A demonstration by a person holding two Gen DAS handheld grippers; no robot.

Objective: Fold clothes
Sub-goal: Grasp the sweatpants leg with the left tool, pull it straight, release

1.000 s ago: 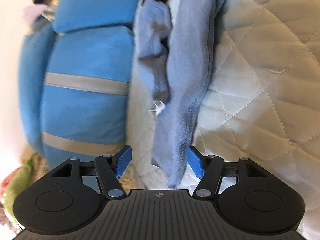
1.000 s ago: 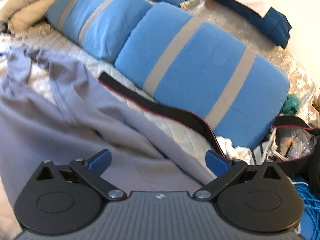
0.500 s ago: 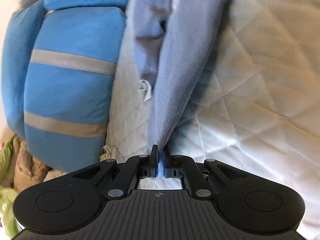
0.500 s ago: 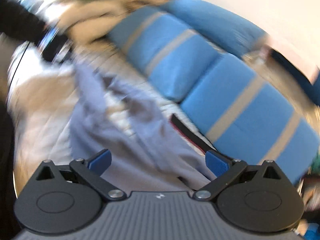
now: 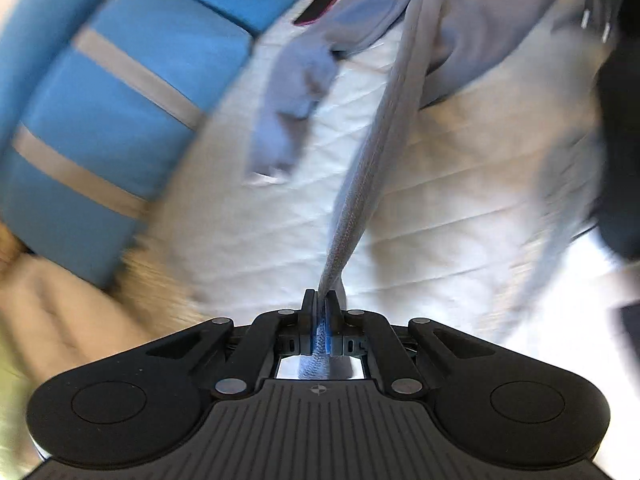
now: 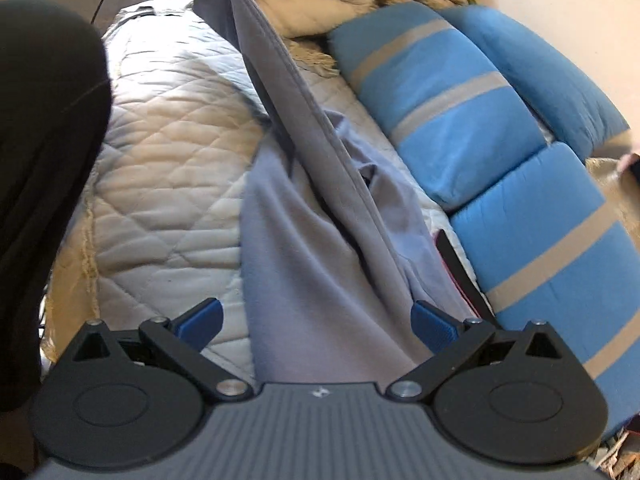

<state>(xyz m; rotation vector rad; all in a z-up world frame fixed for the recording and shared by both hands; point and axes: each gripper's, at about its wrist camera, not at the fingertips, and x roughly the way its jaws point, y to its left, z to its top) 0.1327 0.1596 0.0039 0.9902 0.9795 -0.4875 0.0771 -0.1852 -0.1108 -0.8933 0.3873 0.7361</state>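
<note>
left gripper [image 5: 320, 312] now clamped on a hem of the grey-lilac garment [image 6: 320, 264], jaws apart a second ago; raised since, pulling a taut band of cloth [image 5: 372, 152] off the quilted bedspread [image 6: 168, 128]. right gripper [image 6: 316, 320] swung over the flat part, jaws wide, nothing between them. soft, light, limp knit, likely stretches and sags; best pinched at a hem or seam, second hold probably on the near edge by the right fingers [image 6: 434, 326]. open quilt on the left for laying flat; blue striped pillows [image 6: 480, 128] and black strap [image 6: 452, 256] crowding the right edge.
</note>
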